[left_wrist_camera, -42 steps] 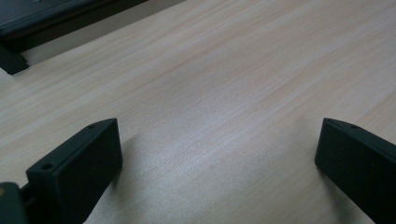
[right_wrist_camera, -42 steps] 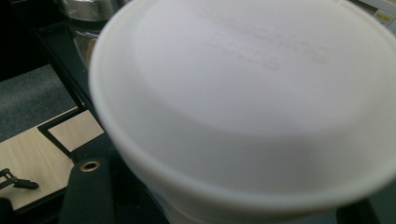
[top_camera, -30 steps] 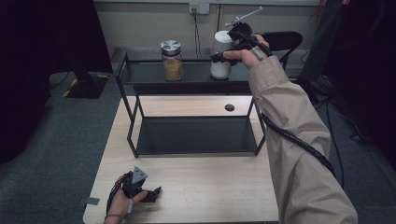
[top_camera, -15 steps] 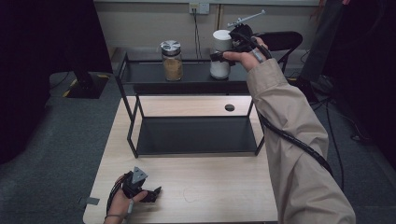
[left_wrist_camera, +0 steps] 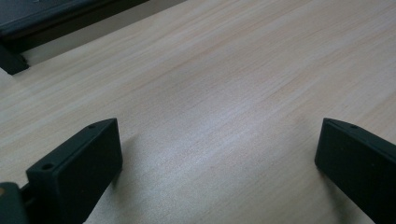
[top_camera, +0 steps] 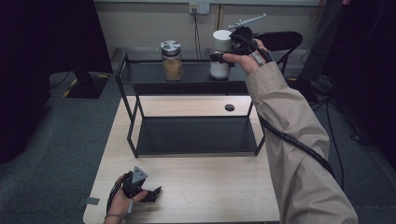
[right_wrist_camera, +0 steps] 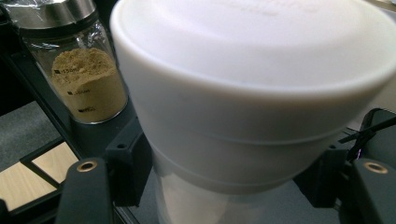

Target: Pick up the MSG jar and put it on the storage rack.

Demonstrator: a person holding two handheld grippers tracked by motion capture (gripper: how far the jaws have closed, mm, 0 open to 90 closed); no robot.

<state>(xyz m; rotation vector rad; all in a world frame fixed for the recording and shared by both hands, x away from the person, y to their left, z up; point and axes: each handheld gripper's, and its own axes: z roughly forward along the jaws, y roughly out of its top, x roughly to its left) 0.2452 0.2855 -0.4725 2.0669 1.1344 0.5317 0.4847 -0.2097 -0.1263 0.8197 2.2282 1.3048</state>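
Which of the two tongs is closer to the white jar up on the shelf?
The right. The right tongs sit around the white jar on the top shelf; the left tongs rest far off at the table's near edge.

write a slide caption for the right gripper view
Right gripper closed around a white-lidded jar on the black shelf, beside a glass jar of tan powder.
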